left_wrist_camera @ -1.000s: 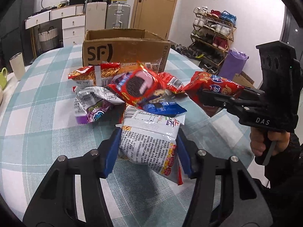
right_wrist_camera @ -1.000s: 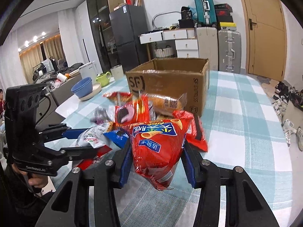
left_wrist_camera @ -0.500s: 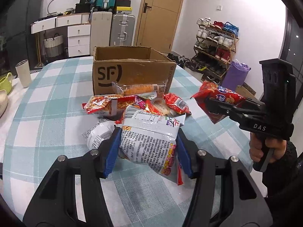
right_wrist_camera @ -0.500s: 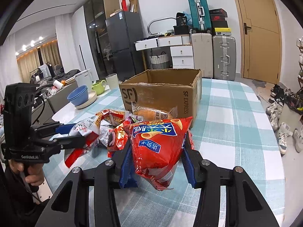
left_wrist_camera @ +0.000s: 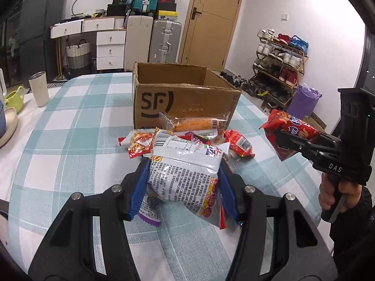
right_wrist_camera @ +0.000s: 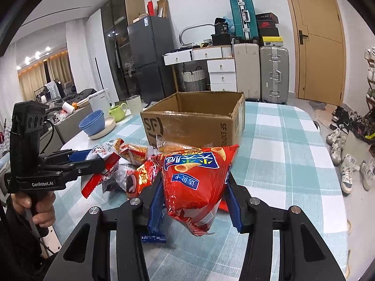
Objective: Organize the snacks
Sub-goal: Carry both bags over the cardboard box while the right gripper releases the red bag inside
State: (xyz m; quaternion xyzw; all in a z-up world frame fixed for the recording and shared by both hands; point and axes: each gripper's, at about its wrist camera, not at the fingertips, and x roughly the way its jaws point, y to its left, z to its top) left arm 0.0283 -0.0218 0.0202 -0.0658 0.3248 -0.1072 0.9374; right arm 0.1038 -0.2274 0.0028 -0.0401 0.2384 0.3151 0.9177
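My left gripper [left_wrist_camera: 184,175] is shut on a white snack bag [left_wrist_camera: 185,175] with printed text, held above the table in front of the snack pile [left_wrist_camera: 194,133]. It also shows in the right wrist view [right_wrist_camera: 93,161] at the left. My right gripper [right_wrist_camera: 193,185] is shut on a red corn-snack bag [right_wrist_camera: 194,182], held above the table; it shows at the right of the left wrist view [left_wrist_camera: 288,140]. An open cardboard box [left_wrist_camera: 185,96] marked SF stands behind the pile, also in the right wrist view [right_wrist_camera: 196,119]. An orange sausage pack [left_wrist_camera: 194,124] leans against the box front.
The round table [left_wrist_camera: 70,140] has a teal checked cloth. A white tumbler [left_wrist_camera: 39,89], green mug [right_wrist_camera: 118,111], blue bowl [right_wrist_camera: 92,123] on plates and a kettle stand at its left side. Suitcases, drawers and a shoe rack lie beyond.
Both grippers have lifted with their bags and drawn back from the pile. The box interior now shows more, and the pile sits lower and farther in both views.
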